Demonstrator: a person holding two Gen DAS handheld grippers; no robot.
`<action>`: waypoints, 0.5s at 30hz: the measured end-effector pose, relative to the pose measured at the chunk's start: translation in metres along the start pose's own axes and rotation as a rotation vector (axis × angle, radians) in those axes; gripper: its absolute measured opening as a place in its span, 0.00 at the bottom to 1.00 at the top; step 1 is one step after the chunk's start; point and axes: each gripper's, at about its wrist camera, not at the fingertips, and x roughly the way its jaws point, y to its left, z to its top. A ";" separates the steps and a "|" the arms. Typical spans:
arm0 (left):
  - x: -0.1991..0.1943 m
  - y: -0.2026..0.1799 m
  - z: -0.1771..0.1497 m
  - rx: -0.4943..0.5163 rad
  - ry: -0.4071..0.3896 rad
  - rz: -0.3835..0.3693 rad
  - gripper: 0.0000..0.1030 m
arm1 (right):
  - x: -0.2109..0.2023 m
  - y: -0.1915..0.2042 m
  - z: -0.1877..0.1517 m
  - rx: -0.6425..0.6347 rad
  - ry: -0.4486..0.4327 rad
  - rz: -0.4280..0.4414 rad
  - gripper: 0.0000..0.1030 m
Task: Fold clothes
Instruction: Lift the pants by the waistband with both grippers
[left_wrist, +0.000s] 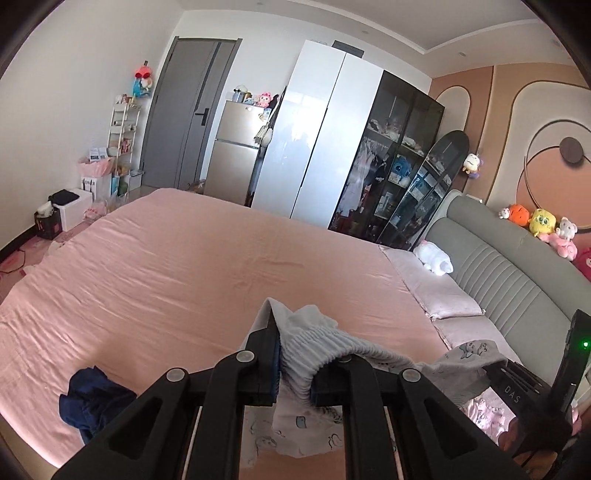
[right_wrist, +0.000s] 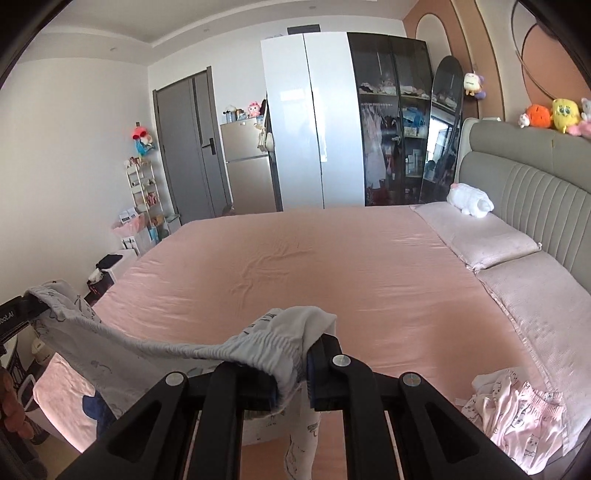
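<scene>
Pants (left_wrist: 314, 343) hung between both tools: left tool (left_wrist: 295, 373) and right tool (right_wrist: 291, 373) each pinched the stretchy waistband, above the pink bed (left_wrist: 184, 266).

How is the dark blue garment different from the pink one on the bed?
The dark blue garment is plain, while the pink garment carries a small cartoon print. The dark blue garment lies near the foot end of the bed; the pink garment lies near the pillows. Both are crumpled and unfolded, and neither is held: both grippers grip the white printed pants.
</scene>
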 end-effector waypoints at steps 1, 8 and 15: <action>-0.006 -0.004 0.004 0.009 0.000 -0.006 0.09 | -0.007 0.000 0.004 0.002 -0.004 0.004 0.08; -0.026 -0.017 0.014 0.055 0.054 -0.048 0.09 | -0.039 -0.011 0.020 0.045 0.028 0.025 0.08; -0.026 -0.030 0.011 0.090 0.096 -0.044 0.09 | -0.054 -0.014 0.017 0.031 0.051 -0.008 0.08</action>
